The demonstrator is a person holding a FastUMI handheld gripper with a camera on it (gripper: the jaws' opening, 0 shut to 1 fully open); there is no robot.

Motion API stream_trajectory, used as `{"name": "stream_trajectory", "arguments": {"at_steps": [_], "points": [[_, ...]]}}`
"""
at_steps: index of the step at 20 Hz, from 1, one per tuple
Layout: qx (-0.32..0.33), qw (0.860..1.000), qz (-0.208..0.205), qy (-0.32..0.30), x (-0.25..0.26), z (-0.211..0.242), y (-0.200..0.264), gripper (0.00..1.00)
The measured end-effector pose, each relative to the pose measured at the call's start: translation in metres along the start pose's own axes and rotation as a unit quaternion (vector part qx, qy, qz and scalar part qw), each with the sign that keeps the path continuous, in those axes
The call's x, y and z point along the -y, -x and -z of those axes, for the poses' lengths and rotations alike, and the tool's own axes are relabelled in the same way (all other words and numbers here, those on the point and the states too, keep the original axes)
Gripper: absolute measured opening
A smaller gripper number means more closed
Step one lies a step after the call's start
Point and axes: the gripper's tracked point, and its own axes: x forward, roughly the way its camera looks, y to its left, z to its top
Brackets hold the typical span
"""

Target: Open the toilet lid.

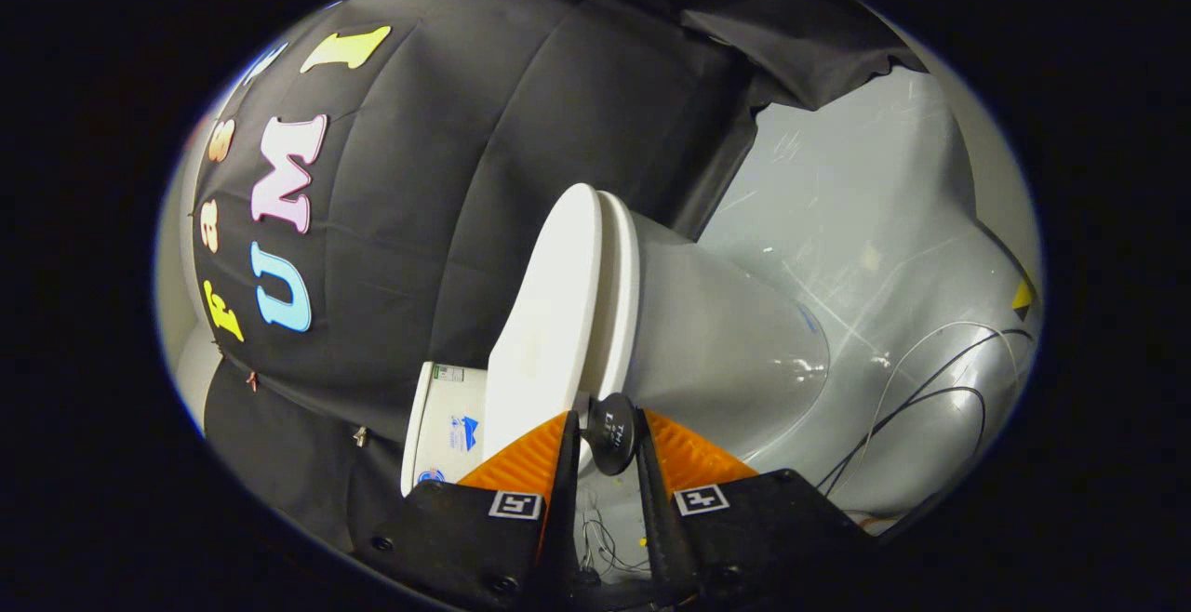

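The view is rolled sideways, so the white toilet lies across it. Its lid (549, 314) rests close against the seat (622, 286), with a thin gap between them, and the bowl (726, 352) swells out beyond the seat. A black round lift handle (611, 445) sticks out from the lid's front edge. My gripper (607, 426) is shut on this handle, with one orange finger (526, 459) on the lid side and the other finger (689, 459) on the bowl side. The white tank (447, 421) shows behind the lid.
The booth's black cloth wall (447, 175) stands behind the toilet. A scratched grey floor (837, 221) spreads beyond the bowl, with thin cables (930, 398) lying on it close to the base.
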Motion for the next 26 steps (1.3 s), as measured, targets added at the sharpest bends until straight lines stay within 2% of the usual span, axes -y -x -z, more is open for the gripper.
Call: {"name": "stream_trajectory", "arguments": {"at_steps": [2, 3, 4, 12, 19, 26], "points": [[-0.002, 1.000, -0.005, -0.006, -0.004, -0.002, -0.007, 0.37], [0.008, 0.999, 0.001, -0.033, -0.003, -0.007, 0.010, 0.24], [0.010, 0.999, -0.004, -0.036, -0.003, -0.002, 0.002, 0.12], [0.019, 0.997, -0.036, -0.062, -0.004, -0.004, 0.005, 0.08], [0.028, 0.998, -0.024, -0.060, -0.006, -0.009, 0.008, 0.07], [0.040, 0.998, -0.030, -0.040, -0.019, -0.012, 0.014, 0.06]]}}
